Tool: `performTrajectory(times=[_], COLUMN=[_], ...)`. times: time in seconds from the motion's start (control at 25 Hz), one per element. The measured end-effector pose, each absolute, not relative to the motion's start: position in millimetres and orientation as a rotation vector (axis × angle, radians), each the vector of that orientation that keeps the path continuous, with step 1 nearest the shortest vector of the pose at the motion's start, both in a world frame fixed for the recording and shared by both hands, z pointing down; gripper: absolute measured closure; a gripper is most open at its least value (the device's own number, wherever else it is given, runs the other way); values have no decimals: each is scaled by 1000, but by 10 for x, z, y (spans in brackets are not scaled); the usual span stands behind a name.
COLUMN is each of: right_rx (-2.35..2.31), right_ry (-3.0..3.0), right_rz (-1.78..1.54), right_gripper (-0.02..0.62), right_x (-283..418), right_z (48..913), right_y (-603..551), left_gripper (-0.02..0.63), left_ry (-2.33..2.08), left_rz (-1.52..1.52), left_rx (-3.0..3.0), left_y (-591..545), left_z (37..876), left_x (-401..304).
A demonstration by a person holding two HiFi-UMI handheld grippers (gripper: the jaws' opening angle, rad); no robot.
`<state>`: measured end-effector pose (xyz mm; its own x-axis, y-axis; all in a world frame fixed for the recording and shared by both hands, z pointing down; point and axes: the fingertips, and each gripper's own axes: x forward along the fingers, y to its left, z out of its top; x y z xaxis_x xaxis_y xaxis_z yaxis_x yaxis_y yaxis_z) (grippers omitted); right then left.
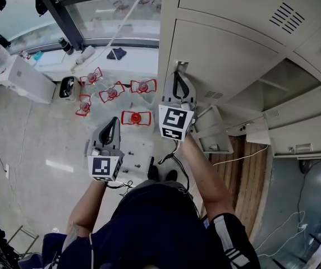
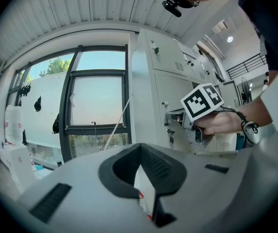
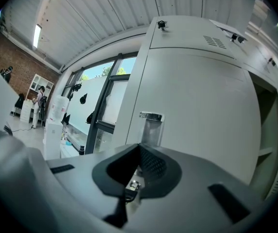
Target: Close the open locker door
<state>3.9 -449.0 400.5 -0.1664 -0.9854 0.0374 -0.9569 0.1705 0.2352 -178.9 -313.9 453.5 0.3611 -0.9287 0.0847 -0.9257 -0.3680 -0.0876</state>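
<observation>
Floor [image 1: 31, 150]: pale grey concrete, glossy in patches.
Window [image 2: 97, 101]: large, dark-framed; I see daylight and green trees behind it.
Ceiling [image 3: 105, 13]: white ribbed panels, with one strip light [image 3: 37, 35] lit.
Far wall [image 3: 10, 57]: red brick, with white shelving [image 3: 36, 87] against it.
Furniture: beige metal lockers [image 1: 222, 15] just beside the window, and a white box-shaped unit [image 1: 28, 80] near the sill.
I also log wooden planks [image 1: 250, 172] at the lockers' foot and red-framed objects [image 1: 113, 92] on the floor.
</observation>
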Motion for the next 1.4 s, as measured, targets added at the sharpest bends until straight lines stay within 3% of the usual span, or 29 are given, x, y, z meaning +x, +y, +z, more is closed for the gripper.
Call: performTrajectory(times=[0.72,1.4], right_rx=[1722,1693], right_ry=[-2524,-2569], right_rz=[-168,-113], right_gripper=[595,595], right_x=[10,565], right_z=[3953,4221], right_y=[-4056,-3210], left_gripper=[603,603], left_ry=[1704,1648], left_rz=[-166,-74], left_rx=[-2552,-2553], left_y=[-3141,-3077], left_z=[4390,4278], left_x=[-1642,-1198])
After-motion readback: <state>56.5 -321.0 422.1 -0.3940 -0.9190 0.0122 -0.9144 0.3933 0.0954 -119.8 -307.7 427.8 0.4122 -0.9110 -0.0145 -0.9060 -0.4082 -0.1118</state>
